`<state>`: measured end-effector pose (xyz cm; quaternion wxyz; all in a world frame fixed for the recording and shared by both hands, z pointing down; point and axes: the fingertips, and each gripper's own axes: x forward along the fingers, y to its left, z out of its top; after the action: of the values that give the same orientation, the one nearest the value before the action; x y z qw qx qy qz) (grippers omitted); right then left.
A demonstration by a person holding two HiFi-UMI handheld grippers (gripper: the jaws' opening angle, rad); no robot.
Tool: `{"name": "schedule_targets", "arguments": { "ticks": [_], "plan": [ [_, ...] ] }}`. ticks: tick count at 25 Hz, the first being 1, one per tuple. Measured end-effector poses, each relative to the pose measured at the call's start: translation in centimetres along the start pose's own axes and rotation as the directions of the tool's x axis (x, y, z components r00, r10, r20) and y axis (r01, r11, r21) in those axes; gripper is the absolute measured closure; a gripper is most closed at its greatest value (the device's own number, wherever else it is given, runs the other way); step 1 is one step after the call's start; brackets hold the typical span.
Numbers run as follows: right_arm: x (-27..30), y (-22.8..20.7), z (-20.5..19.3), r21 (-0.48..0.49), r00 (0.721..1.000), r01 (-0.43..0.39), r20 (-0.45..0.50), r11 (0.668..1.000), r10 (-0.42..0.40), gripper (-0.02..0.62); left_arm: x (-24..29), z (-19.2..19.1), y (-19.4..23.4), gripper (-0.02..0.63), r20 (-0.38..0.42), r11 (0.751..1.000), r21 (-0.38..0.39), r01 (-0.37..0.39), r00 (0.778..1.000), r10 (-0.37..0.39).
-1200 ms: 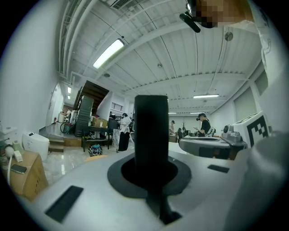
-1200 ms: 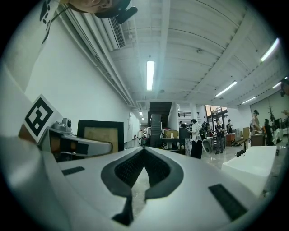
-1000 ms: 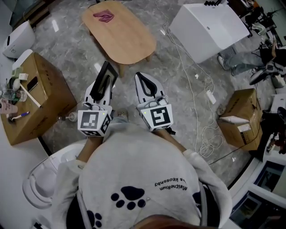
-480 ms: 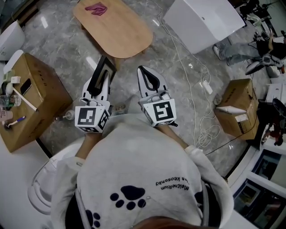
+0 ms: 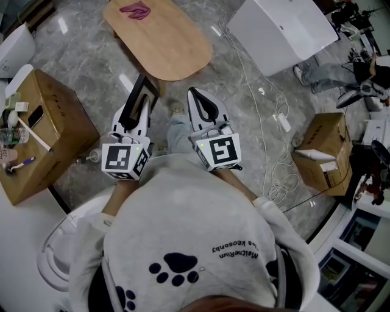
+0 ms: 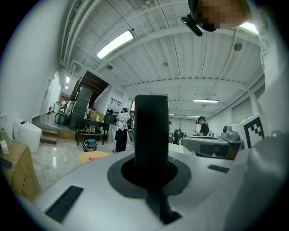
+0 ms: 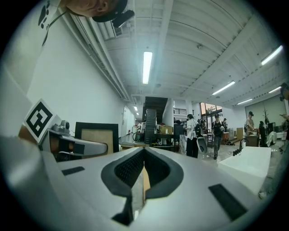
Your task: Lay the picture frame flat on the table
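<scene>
Closest to me is the person's grey sweatshirt (image 5: 189, 244) with its paw print; out of its sleeves come the two claws, side by side over the marble floor (image 5: 91, 67); the left gripper (image 5: 138, 114) is clenched on the picture frame (image 5: 145, 91), and in the left gripper view the frame's black edge stands upright in the slot, pinched tight on both sides; the frame is in the air, sticking out past the claw's tips and not lying on anything; the right gripper (image 5: 195, 96) is just beside it, apart from it, its jaws drawn together tip to tip with nothing between them; from the right gripper view the frame's black border and tan middle show off to the left; further out stands the oval wooden table (image 5: 167, 46), its near end just beyond the frame, a pink thing (image 5: 135, 9) at its far end; cardboard boxes (image 5: 46, 131) stand to either side, and a white cabinet (image 5: 283, 27) beyond.
</scene>
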<state>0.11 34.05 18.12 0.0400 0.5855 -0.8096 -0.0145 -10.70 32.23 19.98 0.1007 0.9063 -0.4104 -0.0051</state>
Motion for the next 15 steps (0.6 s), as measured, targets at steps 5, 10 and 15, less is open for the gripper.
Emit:
{"name": "schedule_targets", "arguments": {
  "ticks": [5,10,15],
  "plan": [
    [2.5,-0.6,-0.5,0.014,1.0,-0.026,0.003,1.0,0.026,0.584,1.2,-0.5,1.7,0.588,-0.018,0.999,-0.012,-0.029,0.999,0.029],
    [6.1,-1.9,-0.7,0.023,0.998,-0.061,-0.007,0.998,0.061,0.584,3.7,-0.2,3.6,0.588,-0.022,0.998,-0.025,-0.061,0.998,0.06],
    [10.7,-4.0,-0.8,0.03,0.993,-0.119,-0.022,0.992,0.119,0.584,7.4,0.6,5.4,0.588,-0.018,0.994,-0.037,-0.1,0.995,0.1]
  ]
}}
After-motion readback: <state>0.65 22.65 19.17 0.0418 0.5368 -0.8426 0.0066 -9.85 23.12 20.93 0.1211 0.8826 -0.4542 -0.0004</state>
